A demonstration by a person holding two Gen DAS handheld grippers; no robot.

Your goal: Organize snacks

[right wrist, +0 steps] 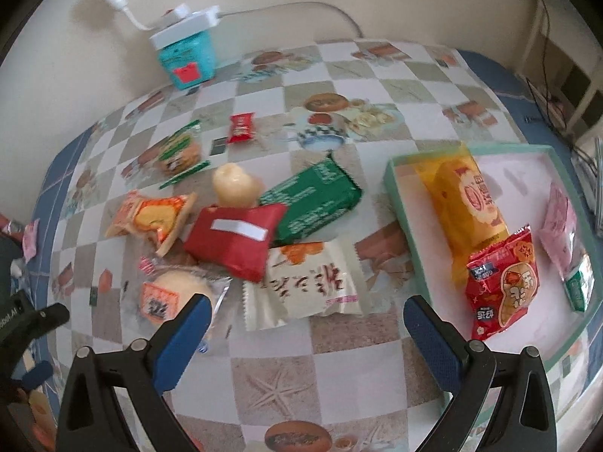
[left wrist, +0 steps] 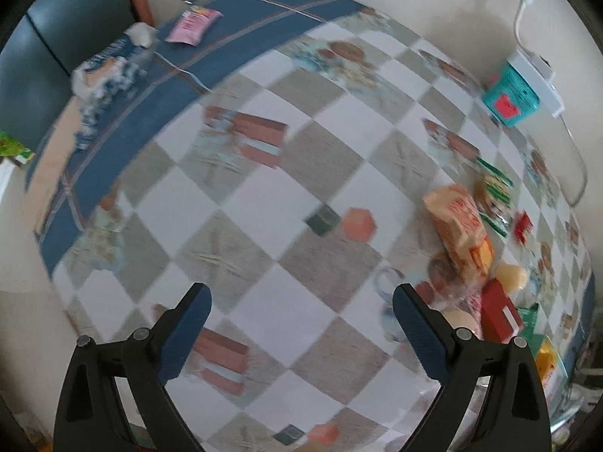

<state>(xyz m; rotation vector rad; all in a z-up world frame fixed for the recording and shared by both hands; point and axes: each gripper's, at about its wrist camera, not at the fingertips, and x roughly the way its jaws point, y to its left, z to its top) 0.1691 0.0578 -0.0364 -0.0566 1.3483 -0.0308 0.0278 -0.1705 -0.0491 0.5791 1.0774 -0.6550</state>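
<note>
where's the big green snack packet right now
In the right wrist view the green packet lies on the table left of the tray, its lower left end tucked under the red packet, with the white packet just below it.

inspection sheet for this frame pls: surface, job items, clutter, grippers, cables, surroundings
Surface: checkered tablecloth with blue border.
Job's things: loose snack pile, including red packet, green packet, white packet; green tray holds yellow packet and red peanut bag.
Clutter: teal box by the wall; pink packet and crumpled blue wrapper on the far border.
Grippers: left gripper and right gripper both empty, jaws apart.
Cables: white power strip with cord.
Surroundings: cream wall.
</note>
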